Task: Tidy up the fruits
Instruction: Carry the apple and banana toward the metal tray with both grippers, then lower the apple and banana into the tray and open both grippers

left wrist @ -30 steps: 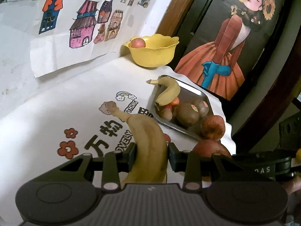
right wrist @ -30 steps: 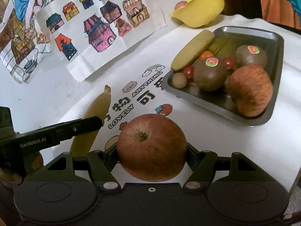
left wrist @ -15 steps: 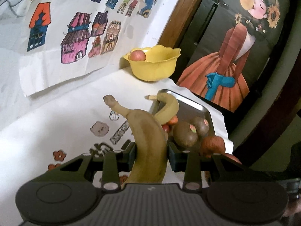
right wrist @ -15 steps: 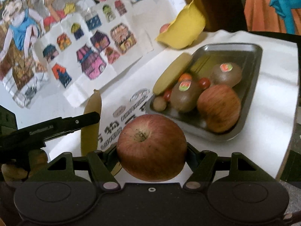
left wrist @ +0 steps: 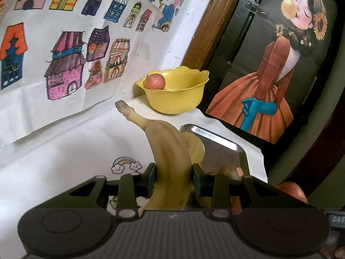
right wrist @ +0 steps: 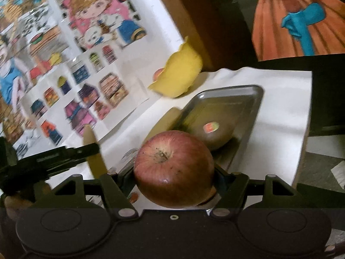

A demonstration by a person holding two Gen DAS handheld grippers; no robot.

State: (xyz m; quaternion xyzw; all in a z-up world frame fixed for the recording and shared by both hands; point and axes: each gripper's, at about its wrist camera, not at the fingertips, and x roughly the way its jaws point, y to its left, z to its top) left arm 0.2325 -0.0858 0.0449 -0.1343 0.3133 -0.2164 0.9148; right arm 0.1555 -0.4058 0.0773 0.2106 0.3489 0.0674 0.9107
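My left gripper [left wrist: 173, 173] is shut on a pale yellow banana [left wrist: 170, 151], held above the white cloth with its stem pointing toward a yellow bowl [left wrist: 179, 96]. One small red apple [left wrist: 154, 81] lies in that bowl. In the right wrist view my right gripper [right wrist: 174, 174] is shut on a large red apple [right wrist: 173, 169], stem side facing me. Behind it stands a metal tray [right wrist: 241, 99] with a stickered kiwi [right wrist: 213, 132] and another banana [right wrist: 163, 122] at its left edge. The left gripper with its banana [right wrist: 93, 154] shows at the left there.
The yellow bowl [right wrist: 181, 75] stands at the back by a wooden door frame [left wrist: 209, 21]. Paper drawings of houses [left wrist: 64, 64] hang on the wall to the left. The cloth's right edge [right wrist: 306, 116] drops off beyond the tray [left wrist: 226, 144]. A painted figure poster [left wrist: 269, 86] leans behind.
Both grippers have risen and moved forward toward the tray and bowl, each still holding its fruit. The tray and bowl look nearer and lower in both views.
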